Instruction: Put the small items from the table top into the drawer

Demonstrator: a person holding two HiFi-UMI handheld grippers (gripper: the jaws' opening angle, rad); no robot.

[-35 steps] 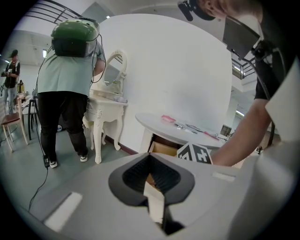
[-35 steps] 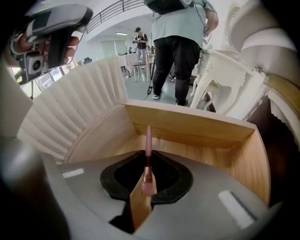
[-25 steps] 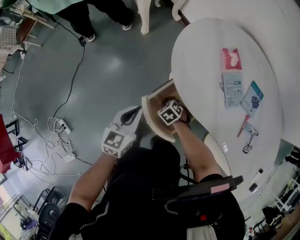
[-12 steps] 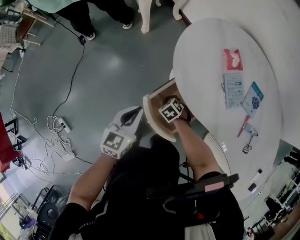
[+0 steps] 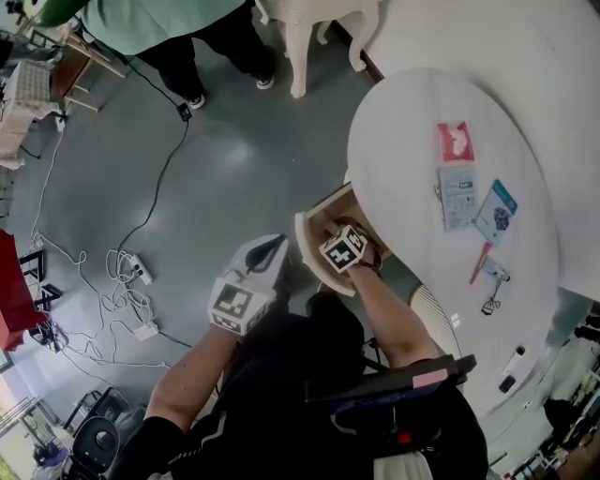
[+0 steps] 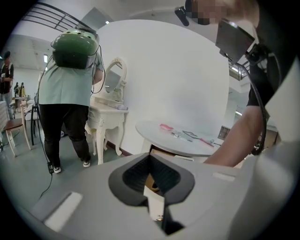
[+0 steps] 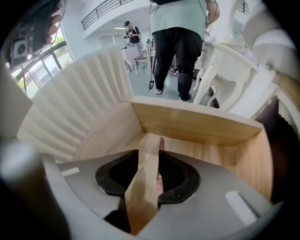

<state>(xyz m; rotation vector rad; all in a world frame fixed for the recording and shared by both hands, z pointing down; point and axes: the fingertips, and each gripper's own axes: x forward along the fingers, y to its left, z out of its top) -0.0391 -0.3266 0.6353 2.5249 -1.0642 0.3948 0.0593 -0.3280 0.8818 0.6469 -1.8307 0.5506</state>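
The drawer (image 5: 309, 232) stands pulled out from the left side of the round white table (image 5: 403, 122). My right gripper (image 7: 150, 147) is down inside the drawer and its marker cube (image 5: 344, 248) shows from above. Its jaws are opening. A slim stick-like item (image 7: 161, 140) lies on the drawer floor between them, and the pads do not press on it. On the table top lie a red packet (image 5: 455, 141), a white packet (image 5: 458, 197), a blue packet (image 5: 495, 211) and a small metal tool (image 5: 492, 300). My left gripper (image 5: 251, 286) hangs over the floor beside the drawer, shut and empty.
A person in a green top (image 5: 141, 19) stands at the far left by a white dressing table (image 5: 309, 37). Cables and a power strip (image 5: 131, 272) lie on the grey floor. The drawer's wooden walls (image 7: 197, 124) close round the right gripper.
The head view has shifted a little, so the table and the person in green sit differently in the frame. Both grippers keep their places by the drawer.
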